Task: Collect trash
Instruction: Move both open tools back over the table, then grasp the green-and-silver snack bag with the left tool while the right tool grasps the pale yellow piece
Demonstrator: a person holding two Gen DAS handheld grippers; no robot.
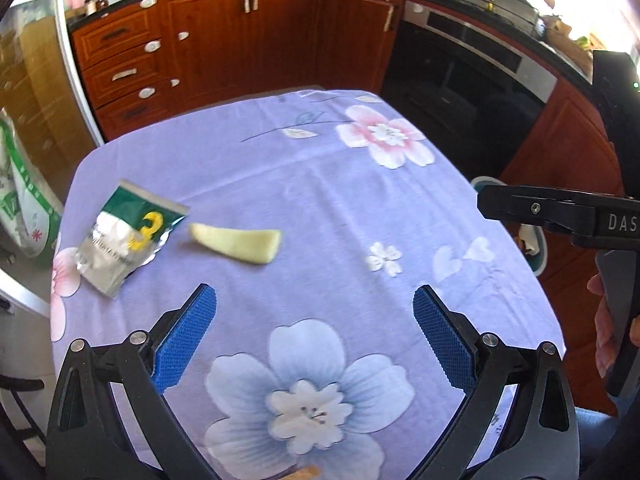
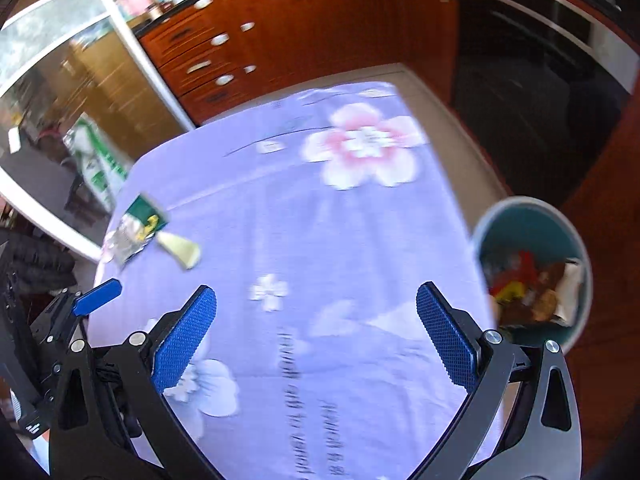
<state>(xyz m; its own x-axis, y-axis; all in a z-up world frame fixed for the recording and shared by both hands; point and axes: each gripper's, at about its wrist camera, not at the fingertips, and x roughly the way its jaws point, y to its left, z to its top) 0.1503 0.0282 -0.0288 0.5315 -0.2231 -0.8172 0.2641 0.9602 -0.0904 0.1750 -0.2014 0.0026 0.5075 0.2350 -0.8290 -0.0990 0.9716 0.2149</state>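
Observation:
A green and silver wrapper lies on the purple flowered tablecloth at the left, with a pale yellow fruit slice just right of it. My left gripper hovers open over the near part of the cloth, nothing between its blue pads. My right gripper is open and empty too, above the cloth's right side. In the right wrist view the wrapper and the slice show at the far left. A teal bin holding trash stands off the table's right edge.
Red-brown cabinets and a black oven line the far wall. A green and white sack leans left of the table. The right gripper's body reaches in at the right of the left wrist view, with a hand below it.

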